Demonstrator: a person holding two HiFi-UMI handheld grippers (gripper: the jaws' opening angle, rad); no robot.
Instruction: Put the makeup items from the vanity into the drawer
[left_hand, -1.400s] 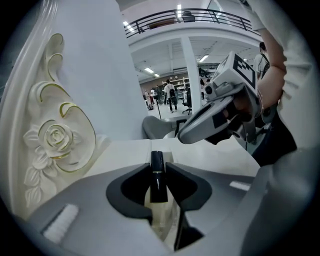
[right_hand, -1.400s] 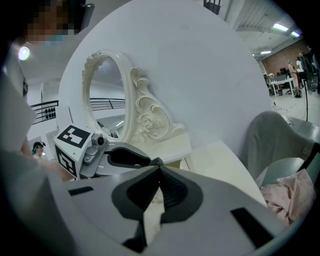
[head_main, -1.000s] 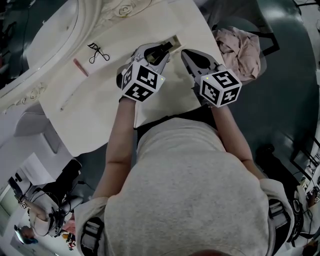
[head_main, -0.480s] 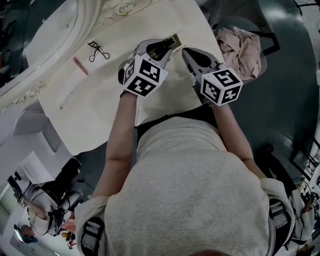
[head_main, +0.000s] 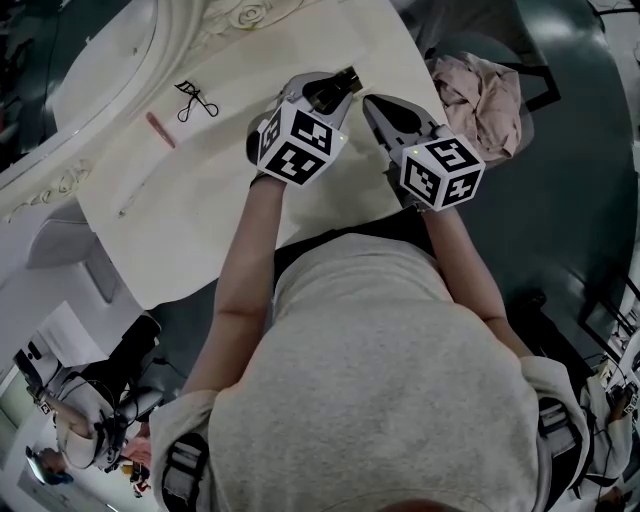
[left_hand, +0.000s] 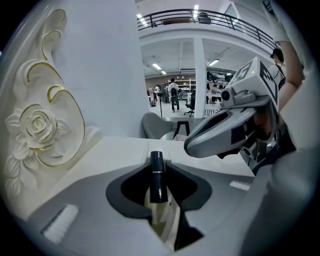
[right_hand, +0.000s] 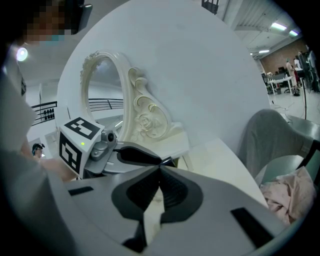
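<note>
My left gripper (head_main: 325, 95) is shut on a black lipstick tube (head_main: 338, 86) with a thin gold band, held just above the white vanity top (head_main: 250, 170). In the left gripper view the tube (left_hand: 158, 182) stands upright between the jaws. My right gripper (head_main: 372, 104) hovers beside it on the right with its jaws shut on nothing, the tips meeting (right_hand: 160, 171). A black eyelash curler (head_main: 195, 103) and a pink pencil (head_main: 160, 131) lie on the vanity to the left. No drawer shows; the person's body hides the front edge.
A carved white mirror frame (head_main: 190, 30) with a gold-edged rose (left_hand: 37, 127) rises along the vanity's far side. A chair with a pink cloth (head_main: 480, 92) stands to the right. A thin pale stick (head_main: 128, 207) lies near the vanity's left end.
My left gripper has shifted slightly up and right across the vanity top with the lipstick tube in it. The right gripper has stayed where it was.
</note>
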